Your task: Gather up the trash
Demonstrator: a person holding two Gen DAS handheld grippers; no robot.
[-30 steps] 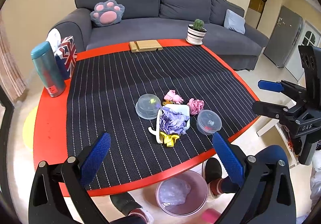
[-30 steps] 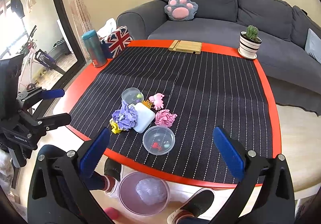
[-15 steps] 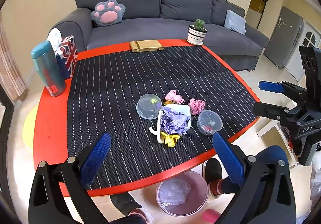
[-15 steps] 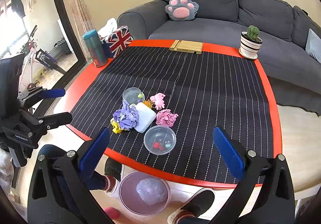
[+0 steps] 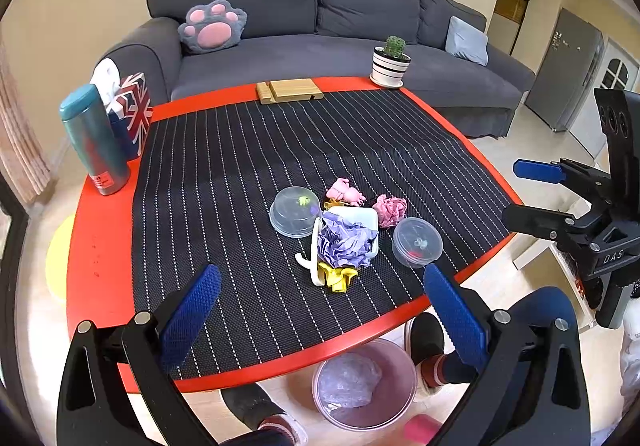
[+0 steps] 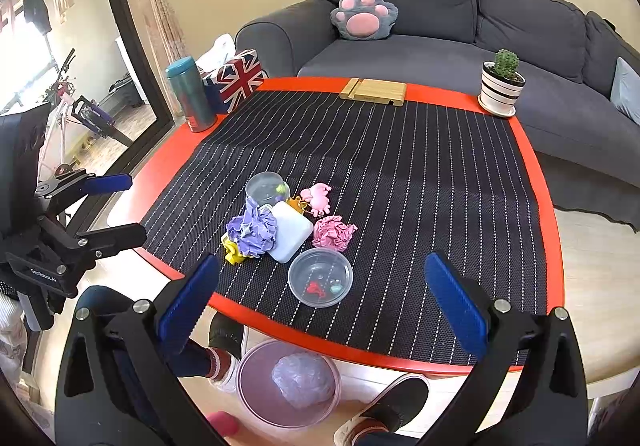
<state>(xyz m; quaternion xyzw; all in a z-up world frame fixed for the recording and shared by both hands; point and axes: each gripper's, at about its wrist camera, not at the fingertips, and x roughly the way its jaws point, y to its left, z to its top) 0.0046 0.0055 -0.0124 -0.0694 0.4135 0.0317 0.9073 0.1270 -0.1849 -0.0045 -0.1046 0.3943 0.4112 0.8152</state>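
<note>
My left tool [image 5: 320, 306] and right tool [image 6: 320, 294] both spread wide, empty, two crumpled paper wads, purple wad [image 5: 344, 242], pink wad [image 5: 390, 209], two clear tubs on tabletop [image 5: 104, 246]

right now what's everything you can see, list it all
purple paper wad: 1, lilac, against the white box
pink paper wad: 1, pink, right of the box
white box: 1, white, mat centre
yellow scrap: 1, yellow, under the purple wad
pink toy: 1, pink, behind the box
clear tubs: 2, clear, either side of the pile
bin: 1, pink, floor below the table edge
table: 1, red, striped black mat
flask: 1, teal, far left corner
tissue box: 1, union flag, beside flask
wooden stand: 1, tan, far edge
cactus pot: 1, striped, far right corner
sofa: 1, grey, paw cushion
left claw: open, empty
right claw: open, empty
</note>
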